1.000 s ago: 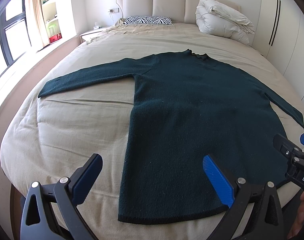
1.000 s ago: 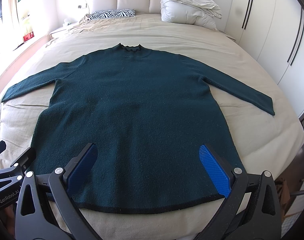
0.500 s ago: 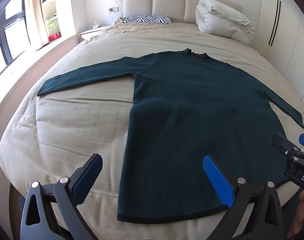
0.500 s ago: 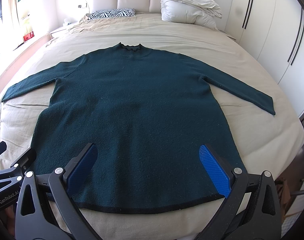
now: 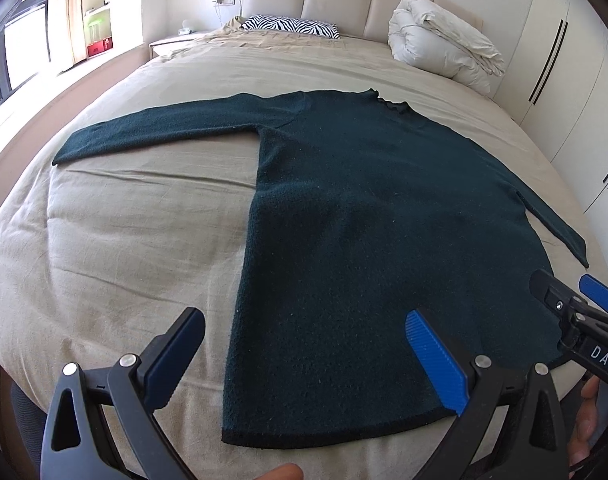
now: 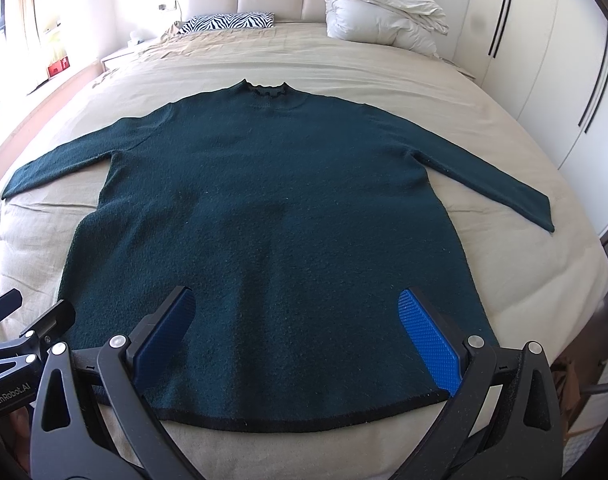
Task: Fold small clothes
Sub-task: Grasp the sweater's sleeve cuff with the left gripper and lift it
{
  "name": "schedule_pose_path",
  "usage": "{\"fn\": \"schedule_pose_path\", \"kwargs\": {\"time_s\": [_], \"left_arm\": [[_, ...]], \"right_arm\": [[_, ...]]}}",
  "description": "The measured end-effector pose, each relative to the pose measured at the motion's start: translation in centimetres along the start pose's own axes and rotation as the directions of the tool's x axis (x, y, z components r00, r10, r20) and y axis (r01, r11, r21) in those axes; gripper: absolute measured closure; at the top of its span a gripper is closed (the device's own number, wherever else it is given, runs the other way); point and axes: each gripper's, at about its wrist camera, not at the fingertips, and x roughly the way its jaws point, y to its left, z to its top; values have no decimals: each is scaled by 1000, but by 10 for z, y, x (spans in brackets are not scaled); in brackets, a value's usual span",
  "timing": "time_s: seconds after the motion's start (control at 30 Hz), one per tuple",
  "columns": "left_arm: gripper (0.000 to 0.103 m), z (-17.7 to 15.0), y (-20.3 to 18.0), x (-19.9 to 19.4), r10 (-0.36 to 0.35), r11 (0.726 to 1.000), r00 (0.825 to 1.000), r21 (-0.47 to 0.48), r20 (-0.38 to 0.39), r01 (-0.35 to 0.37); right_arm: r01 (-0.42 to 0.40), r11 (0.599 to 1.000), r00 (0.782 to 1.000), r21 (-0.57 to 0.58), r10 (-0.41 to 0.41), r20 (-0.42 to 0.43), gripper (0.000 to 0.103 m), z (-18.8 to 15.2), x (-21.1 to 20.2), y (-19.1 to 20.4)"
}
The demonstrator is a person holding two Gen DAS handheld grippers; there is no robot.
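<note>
A dark green long-sleeved sweater (image 5: 363, 240) (image 6: 272, 216) lies flat on the bed, front up, both sleeves spread out and the collar toward the headboard. My left gripper (image 5: 304, 354) hangs open above the sweater's near left hem corner, nothing between its blue pads. Over the middle of the hem, my right gripper (image 6: 294, 332) is open and holds nothing; the right gripper's tip (image 5: 575, 300) also shows at the right edge of the left wrist view. The left gripper's tip (image 6: 8, 320) shows at the left edge of the right wrist view.
The beige bedsheet (image 5: 124, 220) covers a wide bed. A rolled white duvet (image 6: 383, 12) and a zebra-striped pillow (image 6: 232, 22) sit by the padded headboard. White wardrobe doors (image 6: 543, 60) stand on the right, a window and nightstand on the left.
The left wrist view has shifted slightly, so the sweater sits a little lower and nearer in it. The sweater has not moved and both grippers stay open.
</note>
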Motion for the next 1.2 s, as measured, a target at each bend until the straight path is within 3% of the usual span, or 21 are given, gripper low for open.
{"fn": "schedule_pose_path", "kwargs": {"time_s": [0.1, 0.2, 0.3, 0.4, 0.47, 0.53, 0.57, 0.7, 0.8, 0.9, 0.97, 1.07, 1.1, 1.2], "left_arm": [[0, 9, 22, 3, -74, 994, 997, -81, -8, 74], [0, 23, 56, 4, -160, 969, 987, -187, 10, 159], [0, 41, 96, 6, -253, 919, 965, -293, 73, 263], [0, 56, 134, 10, -254, 882, 956, -370, 149, 292], [0, 65, 155, 18, -266, 862, 955, -411, 134, 298], [0, 72, 177, 34, -323, 822, 944, -473, 70, 316], [1, 73, 190, 39, -327, 798, 942, -511, 76, 319], [0, 87, 240, 42, -274, 744, 944, -582, 183, 328], [1, 99, 293, 61, -244, 643, 939, -685, 242, 343], [2, 108, 341, 76, -157, 556, 942, -761, 298, 334], [3, 111, 364, 84, -125, 485, 931, -798, 343, 359], [5, 118, 384, 96, -84, 413, 923, -829, 377, 376], [5, 122, 387, 99, -71, 401, 916, -829, 396, 389], [7, 141, 397, 109, -38, 408, 911, -826, 410, 389]], "right_arm": [[-32, 999, 999, 3, 32, 2, 0, 6, 3, 2], [-78, 997, 997, 2, 78, 17, 0, 14, 4, 5], [-104, 995, 993, -9, 104, 63, 0, 25, -1, 11], [-134, 991, 985, -25, 136, 106, 0, 38, -7, 20], [-167, 985, 976, -35, 170, 135, 0, 46, -10, 26], [-190, 981, 967, -44, 194, 164, 0, 53, -14, 31], [-199, 979, 963, -47, 205, 175, 0, 57, -15, 33], [-238, 970, 952, -43, 241, 189, 0, 72, -11, 41], [-269, 963, 946, -20, 269, 180, 0, 83, -4, 46], [-298, 955, 943, 5, 293, 155, 0, 90, 9, 50], [-306, 952, 944, 18, 301, 136, 0, 93, 21, 51], [-322, 946, 942, 41, 316, 112, 0, 95, 38, 52], [-330, 943, 941, 48, 323, 104, 0, 95, 42, 51], [-342, 938, 937, 58, 336, 93, 0, 94, 54, 52]]}}
